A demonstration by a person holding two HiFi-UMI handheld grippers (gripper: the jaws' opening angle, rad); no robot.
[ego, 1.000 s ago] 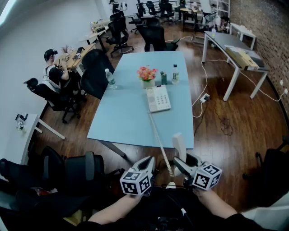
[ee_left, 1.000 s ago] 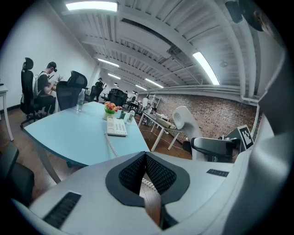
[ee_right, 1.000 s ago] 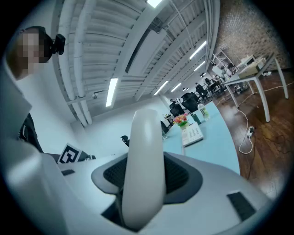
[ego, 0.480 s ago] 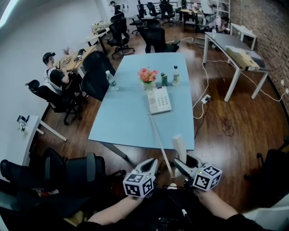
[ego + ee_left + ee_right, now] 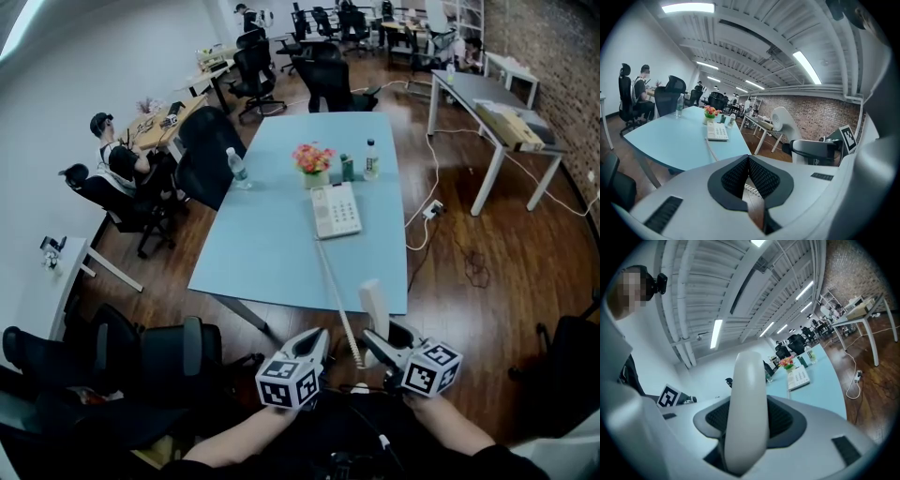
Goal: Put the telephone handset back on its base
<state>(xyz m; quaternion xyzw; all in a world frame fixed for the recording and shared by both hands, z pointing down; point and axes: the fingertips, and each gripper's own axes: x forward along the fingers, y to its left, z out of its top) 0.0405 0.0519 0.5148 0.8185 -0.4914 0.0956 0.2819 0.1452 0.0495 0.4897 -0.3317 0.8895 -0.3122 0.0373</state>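
The white telephone handset (image 5: 373,300) stands upright between the jaws of my right gripper (image 5: 375,336), in front of the near edge of the light blue table (image 5: 262,253). In the right gripper view the handset (image 5: 749,380) fills the gap between the black pads, and my right gripper (image 5: 749,420) is shut on it. The white phone base (image 5: 336,210) lies mid-table, its keypad showing. A coiled cord (image 5: 334,281) runs from the base to the handset. My left gripper (image 5: 315,339) hangs beside the right one, and the left gripper (image 5: 748,161) is shut with nothing in it.
A flower pot (image 5: 313,157), a small bottle (image 5: 371,159) and a green can stand behind the base. A water bottle (image 5: 237,169) is at the table's left edge. Black office chairs (image 5: 178,347) stand near left. A person (image 5: 112,155) sits at a left desk. Cables (image 5: 427,211) lie on the floor.
The table and base have shifted slightly lower and to the right in the head view. Both grippers keep the same stance, with the handset still held.
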